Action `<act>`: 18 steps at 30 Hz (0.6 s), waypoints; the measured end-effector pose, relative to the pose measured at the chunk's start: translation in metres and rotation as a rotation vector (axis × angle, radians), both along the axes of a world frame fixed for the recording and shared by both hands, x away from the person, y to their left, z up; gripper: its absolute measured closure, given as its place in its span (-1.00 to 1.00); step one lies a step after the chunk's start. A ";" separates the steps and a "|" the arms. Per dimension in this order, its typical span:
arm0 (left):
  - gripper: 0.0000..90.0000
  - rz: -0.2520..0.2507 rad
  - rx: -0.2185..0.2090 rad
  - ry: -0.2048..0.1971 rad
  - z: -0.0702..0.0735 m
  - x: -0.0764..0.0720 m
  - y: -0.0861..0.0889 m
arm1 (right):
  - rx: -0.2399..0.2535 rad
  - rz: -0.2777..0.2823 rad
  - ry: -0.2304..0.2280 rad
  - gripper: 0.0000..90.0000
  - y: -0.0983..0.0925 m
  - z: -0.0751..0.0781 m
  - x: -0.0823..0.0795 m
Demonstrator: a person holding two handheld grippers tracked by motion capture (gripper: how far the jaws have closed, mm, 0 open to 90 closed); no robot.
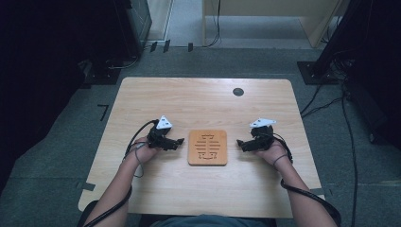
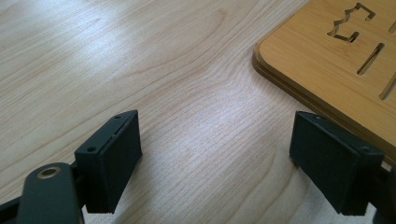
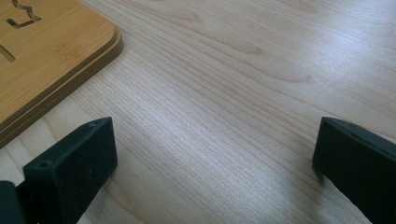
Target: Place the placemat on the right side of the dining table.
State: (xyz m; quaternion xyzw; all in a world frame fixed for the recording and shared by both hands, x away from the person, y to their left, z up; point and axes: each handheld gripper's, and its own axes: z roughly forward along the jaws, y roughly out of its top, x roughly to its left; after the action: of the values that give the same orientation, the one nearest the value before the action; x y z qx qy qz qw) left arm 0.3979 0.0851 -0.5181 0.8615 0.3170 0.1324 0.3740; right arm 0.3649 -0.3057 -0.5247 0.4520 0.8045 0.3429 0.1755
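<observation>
I am resting both forearms on the pale wood-grain counter [image 1: 203, 189], holding my left hand-held gripper [image 1: 178, 141] and my right hand-held gripper [image 1: 239, 143] at either side of the square, honey-coloured bamboo trivet with slotted cut-outs [image 1: 207, 147].

The trivet is lying flat between the two hand-held grippers, just beyond the tips of each and touching neither. In the left gripper view its rounded corner [image 2: 327, 60] is sitting ahead and to the right of my jaws, with one jaw hovering just over the near edge. In the right gripper view the same board [image 3: 46, 56] is lying ahead and to the left of my jaws, with bare counter [image 3: 224, 93] showing between them.

Both hand-held grippers are released: the jaws of each are standing wide apart with nothing between them. I am keeping them low and pointing inward, which I judge is so that each can close on an opposite edge of the trivet; a thin flat board like this probably needs a grip from the sides or a lift at its rim. I am keeping the board centred between them so both reaches are equal.

Far ahead of my right hand-held gripper, a small round dark cable hole [image 1: 238, 91] is sitting in the counter.
</observation>
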 end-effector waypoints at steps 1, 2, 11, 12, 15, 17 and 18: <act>-0.66 0.000 0.000 0.000 0.000 0.000 0.000 | 0.000 0.002 -0.002 -1.00 0.000 0.000 0.000; -0.67 0.000 0.000 -0.001 0.000 0.000 0.000 | 0.000 0.000 0.000 -1.00 0.000 0.000 0.000; -0.71 0.004 0.003 0.002 0.000 0.000 -0.002 | -0.001 0.002 -0.004 -1.00 0.000 0.000 0.000; -0.72 0.001 0.004 0.002 0.000 0.000 -0.002 | -0.002 -0.001 -0.004 -1.00 0.000 0.000 0.000; -0.75 -0.002 0.004 0.004 0.000 0.000 -0.002 | -0.001 -0.001 -0.004 -1.00 0.000 0.000 0.000; -0.76 -0.007 0.007 0.005 0.000 0.001 -0.003 | 0.000 -0.004 -0.002 -1.00 0.001 0.000 0.000; -0.76 -0.007 0.006 0.005 0.000 0.001 -0.003 | -0.001 -0.005 -0.004 -1.00 0.001 0.000 0.000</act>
State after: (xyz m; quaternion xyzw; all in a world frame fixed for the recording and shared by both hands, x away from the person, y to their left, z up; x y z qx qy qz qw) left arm 0.3992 0.0824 -0.5185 0.8641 0.3144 0.1299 0.3710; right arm 0.3653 -0.3050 -0.5248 0.4533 0.8033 0.3428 0.1780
